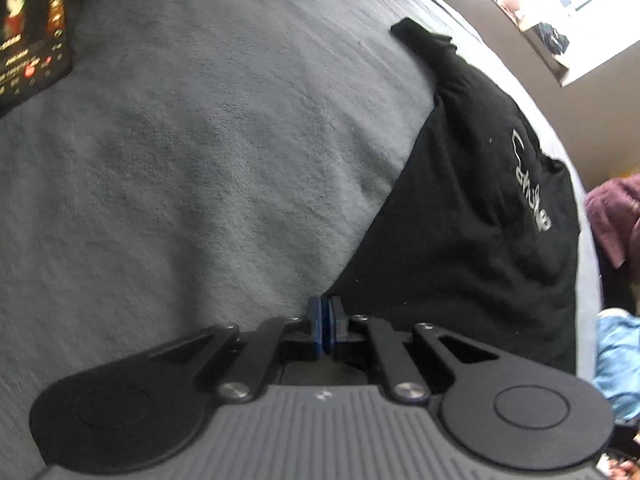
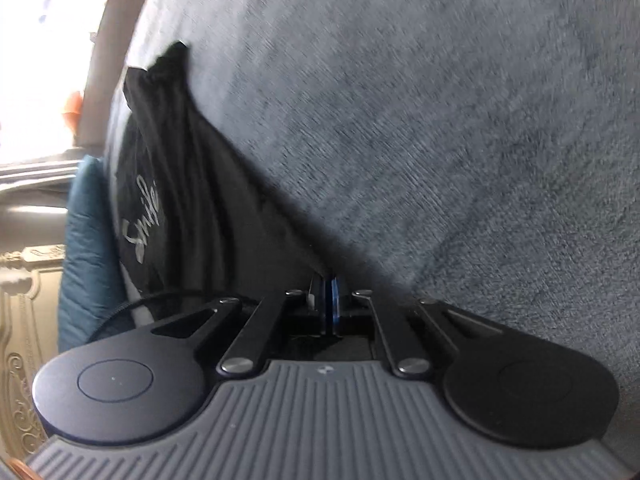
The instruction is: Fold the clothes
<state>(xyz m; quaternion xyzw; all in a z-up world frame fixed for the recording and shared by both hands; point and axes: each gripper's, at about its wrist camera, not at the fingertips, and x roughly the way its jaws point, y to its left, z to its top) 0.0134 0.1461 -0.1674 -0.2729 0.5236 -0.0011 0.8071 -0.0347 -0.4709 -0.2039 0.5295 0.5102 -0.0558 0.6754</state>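
Both my left gripper (image 1: 326, 312) and right gripper (image 2: 325, 292) pinch tight on the black shirt (image 1: 460, 216) over the grey bed (image 1: 200, 140), so folding looks barely begun.

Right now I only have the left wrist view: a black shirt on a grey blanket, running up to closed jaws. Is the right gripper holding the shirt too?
Observer: It looks so. The right gripper has its jaws shut just where an edge of the black shirt runs into them.
Operator: Is any print showing on that side?
Observer: Yes, white script reading "Smile", near the shirt's far edge.
Operator: What lies beyond the shirt there?
Observer: Some teal padded fabric, past the edge of the grey blanket.
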